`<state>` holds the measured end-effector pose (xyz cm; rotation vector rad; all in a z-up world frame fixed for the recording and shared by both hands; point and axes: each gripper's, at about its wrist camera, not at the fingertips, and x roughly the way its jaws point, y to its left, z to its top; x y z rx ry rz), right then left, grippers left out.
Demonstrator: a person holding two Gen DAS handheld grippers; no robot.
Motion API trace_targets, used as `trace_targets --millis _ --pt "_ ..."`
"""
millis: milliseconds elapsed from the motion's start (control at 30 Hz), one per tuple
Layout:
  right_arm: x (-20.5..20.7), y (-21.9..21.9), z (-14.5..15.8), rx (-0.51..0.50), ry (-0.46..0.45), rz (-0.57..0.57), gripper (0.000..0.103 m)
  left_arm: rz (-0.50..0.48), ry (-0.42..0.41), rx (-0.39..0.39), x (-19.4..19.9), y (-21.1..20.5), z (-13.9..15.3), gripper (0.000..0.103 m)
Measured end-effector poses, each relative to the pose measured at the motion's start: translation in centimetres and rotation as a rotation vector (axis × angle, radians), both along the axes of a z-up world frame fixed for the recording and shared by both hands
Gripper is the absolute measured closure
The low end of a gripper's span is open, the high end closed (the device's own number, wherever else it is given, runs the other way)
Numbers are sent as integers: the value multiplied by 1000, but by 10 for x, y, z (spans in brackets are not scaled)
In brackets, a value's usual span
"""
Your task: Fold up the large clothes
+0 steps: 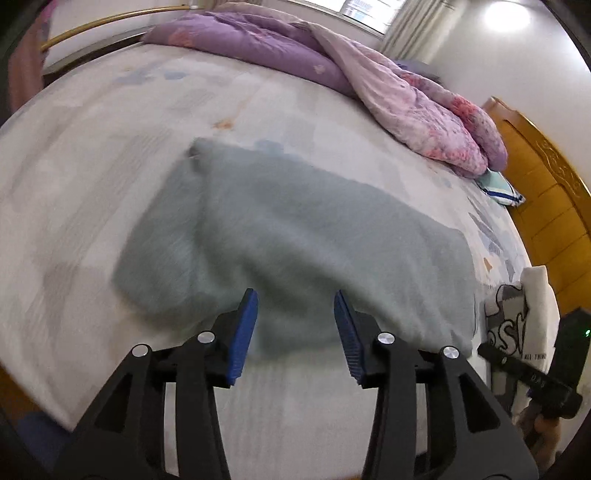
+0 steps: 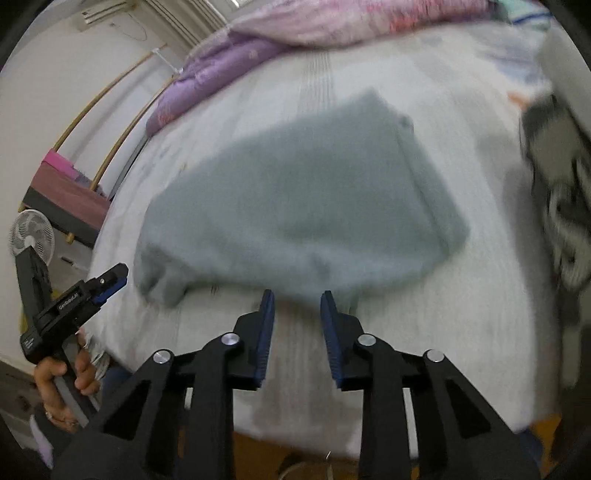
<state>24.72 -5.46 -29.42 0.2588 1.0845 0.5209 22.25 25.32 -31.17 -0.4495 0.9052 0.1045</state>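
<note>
Bedroom, one bed (image 1: 92, 155) with pale patterned sheet filling both views. One grey-green garment (image 1: 295, 236) lying folded on bed middle, blurred in both views. One purple-pink quilt (image 1: 332, 62) bunched along far side of bed, beyond garment. One white printed garment (image 1: 517, 314) just right of grey-green garment, at bed edge.

Two grippers total. Left gripper (image 1: 295, 328) at near edge of grey-green garment, blue pads wide apart, holding nothing; touching cloth or hovering over it, cannot tell. Right gripper (image 2: 296, 332) just short of garment's near edge, over bare sheet, pads apart, holding nothing.

Left wrist view only: one wooden headboard (image 1: 546, 192) far right of bed, one striped pillow (image 1: 502, 190) tucked under quilt end, window (image 1: 365, 14) with curtain behind quilt, bright lamp glare on wall. Black body of right gripper seen at right edge, beside white printed garment.

Right wrist view only: one white fan (image 2: 31, 236) left of bed on floor, one low dark-red bench (image 2: 66, 195) behind fan, two curved wooden rails along wall, air conditioner top left. Left gripper seen from side off left corner of bed, one hand (image 2: 62, 373) around its handle.
</note>
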Motion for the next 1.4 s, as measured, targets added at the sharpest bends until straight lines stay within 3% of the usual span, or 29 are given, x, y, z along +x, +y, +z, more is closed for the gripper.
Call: trace_targets --millis 100,167,233,267,367,433,533,600,667,700,767,900,1000,1100,1267,1400 --pt "19 2 -8 -29 -24 -38 84 -4 67 114 35 -7 -18 59" --pt "32 8 -31 -132 32 -42 87 36 143 166 45 1 -37 59" --pt "37 9 -58 -215 89 -36 91 52 191 88 47 18 -60 59" --pt "38 6 -66 -207 96 -31 91 50 186 67 47 21 -64 59" --pt "41 -2 -72 -141 113 -48 91 12 170 120 46 17 -65 59" --pt "44 1 -66 -157 132 -44 91 5 162 102 44 17 -60 58" --pt "46 10 -35 -120 71 -29 90 15 94 -29 33 37 -45 41" --pt "52 28 -14 -68 18 7 92 38 41 -28 26 50 -31 34" --pt "64 58 -2 -39 -9 69 96 79 18 -16 23 64 -20 17" --pt "70 74 1 -50 -21 92 99 120 19 -14 19 75 -18 14" --pt "85 104 3 -73 -48 137 101 184 13 -44 11 96 -20 14" --pt "117 154 -6 -108 -21 178 103 254 81 -138 -1 129 -46 14" --pt "141 170 -30 -224 32 167 103 272 112 -119 -8 139 -61 14" --pt "152 178 -58 -277 79 151 103 257 102 -140 -9 142 -72 13" --pt "149 179 -60 -285 59 128 103 249 73 -130 -7 135 -71 11" --pt "118 169 -30 -184 99 129 103 208 56 -159 4 123 -70 11"
